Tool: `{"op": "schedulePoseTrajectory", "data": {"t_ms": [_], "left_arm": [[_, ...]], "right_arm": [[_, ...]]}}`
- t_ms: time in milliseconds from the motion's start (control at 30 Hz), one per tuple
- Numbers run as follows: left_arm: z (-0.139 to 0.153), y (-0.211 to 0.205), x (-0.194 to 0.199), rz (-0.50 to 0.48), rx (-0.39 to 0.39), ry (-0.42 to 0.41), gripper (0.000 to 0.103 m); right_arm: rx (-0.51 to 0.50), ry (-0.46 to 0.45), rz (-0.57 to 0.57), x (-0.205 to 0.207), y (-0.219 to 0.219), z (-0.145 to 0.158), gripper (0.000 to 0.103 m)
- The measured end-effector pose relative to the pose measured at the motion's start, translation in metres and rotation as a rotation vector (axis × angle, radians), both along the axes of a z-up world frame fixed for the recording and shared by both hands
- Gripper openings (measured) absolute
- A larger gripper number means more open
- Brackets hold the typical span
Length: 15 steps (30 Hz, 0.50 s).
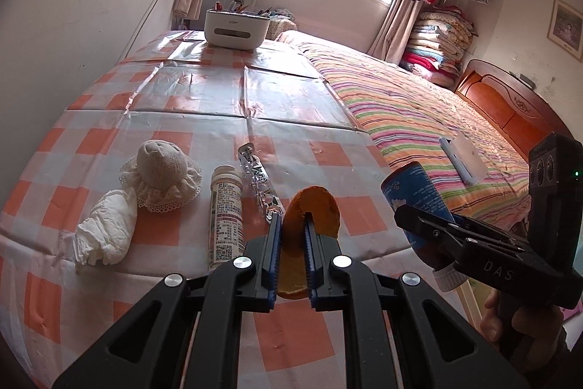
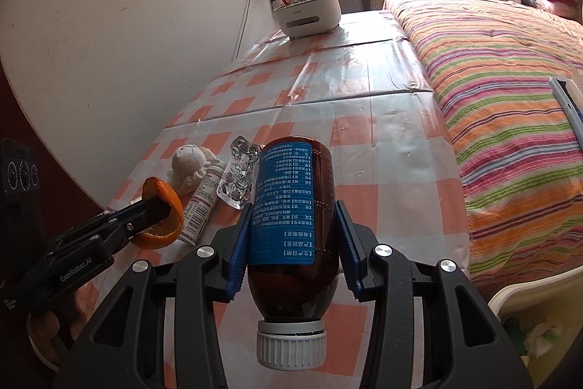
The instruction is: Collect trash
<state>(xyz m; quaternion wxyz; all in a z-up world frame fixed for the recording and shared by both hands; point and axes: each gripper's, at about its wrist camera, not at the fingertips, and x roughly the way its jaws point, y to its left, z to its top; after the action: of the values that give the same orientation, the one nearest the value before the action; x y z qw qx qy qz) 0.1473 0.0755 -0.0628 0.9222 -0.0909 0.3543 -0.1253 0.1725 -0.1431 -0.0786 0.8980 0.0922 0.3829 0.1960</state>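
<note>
- While the left gripper (image 1: 293, 236) is clamped on a piece of orange peel (image 1: 313, 210), its blue-padded jaws pinch the peel edge-on, with the curved rind rising past the fingertips toward 12 o'clock.
- Seen from the right wrist view, that left gripper (image 2: 160, 206) reaches in from 8 o'clock, tilted upward, holding the orange peel (image 2: 167, 225) above the near table edge.
- The right gripper (image 2: 291, 236) is closed on a brown bottle (image 2: 295, 199) with a blue label, squeezing its sides; the bottle points away from the camera, white cap toward 6 o'clock.
- From the left wrist view, the right gripper (image 1: 430, 217) comes in from 4 o'clock with a hand wrapped round its grip, the brown bottle (image 1: 415, 195) slanting up toward 11 o'clock, off the table's right edge.
- On the checked tablecloth (image 1: 204, 104), just at 10 o'clock from the left fingertips, lie a silver blister pack (image 1: 258, 177) and a white tube bottle (image 1: 224, 210), side by side.
- Farther toward 9 o'clock sit a white lace-trimmed cloth bundle (image 1: 164, 174) and a crumpled tissue (image 1: 105, 228), touching each other.
- At 12 o'clock, at the far end of the table, stands a white organizer box (image 1: 233, 28) with pens.
- A striped bedspread (image 1: 408, 112) fills the 2 o'clock side.
</note>
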Motion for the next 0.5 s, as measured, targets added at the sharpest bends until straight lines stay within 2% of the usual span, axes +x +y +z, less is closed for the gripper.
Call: {"op": "schedulePoseTrajectory", "data": {"t_ms": [500], "left_arm": [[-0.007,-0.06,-0.012,-0.105,0.029,0.009,0.012]], "right_arm": [[0.0,-0.012,-0.081,-0.027,-0.062,0.002,0.042]]}}
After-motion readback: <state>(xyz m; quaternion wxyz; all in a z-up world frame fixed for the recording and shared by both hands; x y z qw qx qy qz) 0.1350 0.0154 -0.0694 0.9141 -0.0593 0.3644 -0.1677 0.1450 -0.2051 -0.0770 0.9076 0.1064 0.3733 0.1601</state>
